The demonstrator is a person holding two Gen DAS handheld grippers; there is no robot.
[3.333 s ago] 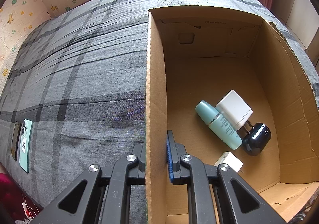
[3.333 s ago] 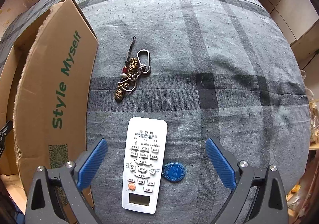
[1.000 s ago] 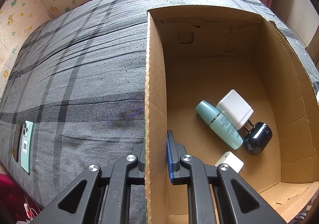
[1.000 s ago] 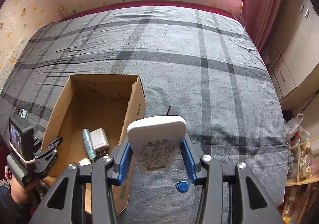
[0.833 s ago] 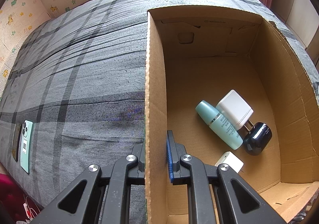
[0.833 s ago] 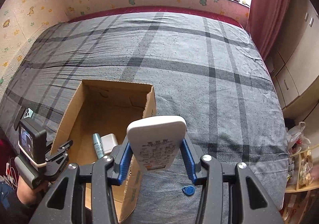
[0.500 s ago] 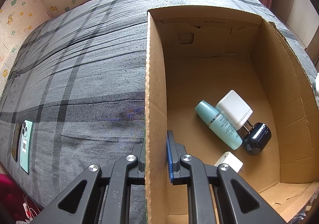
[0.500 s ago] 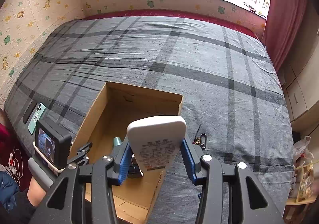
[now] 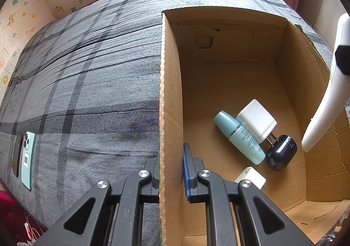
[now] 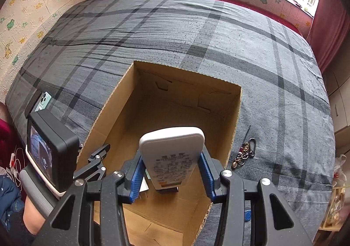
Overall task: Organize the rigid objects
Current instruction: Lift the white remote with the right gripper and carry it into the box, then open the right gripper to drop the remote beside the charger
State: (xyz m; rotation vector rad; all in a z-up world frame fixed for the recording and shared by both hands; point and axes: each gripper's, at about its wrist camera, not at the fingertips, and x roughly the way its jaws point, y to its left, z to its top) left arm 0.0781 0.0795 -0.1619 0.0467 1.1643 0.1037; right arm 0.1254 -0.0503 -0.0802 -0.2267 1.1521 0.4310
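Observation:
My right gripper (image 10: 171, 173) is shut on a white remote control (image 10: 172, 154) and holds it above the open cardboard box (image 10: 231, 134). The remote also shows at the right edge of the left wrist view (image 9: 328, 101), over the box's right side. My left gripper (image 9: 170, 171) is shut on the box's left wall (image 9: 169, 101). Inside the box lie a teal bottle (image 9: 238, 136), a white charger (image 9: 257, 119), a dark blue earbud case (image 9: 281, 153) and a small white adapter (image 9: 250, 178).
The box sits on a grey plaid bed (image 10: 196, 27). A keychain (image 10: 244, 154) and a blue key fob (image 10: 247, 215) lie right of the box. Two phones (image 9: 27, 156) lie at the bed's left edge. Walls ring the bed; cupboards stand at the right.
The right gripper picked the remote up from the bed, lifted it and carried it left to above the box. The left gripper stayed clamped on the box wall.

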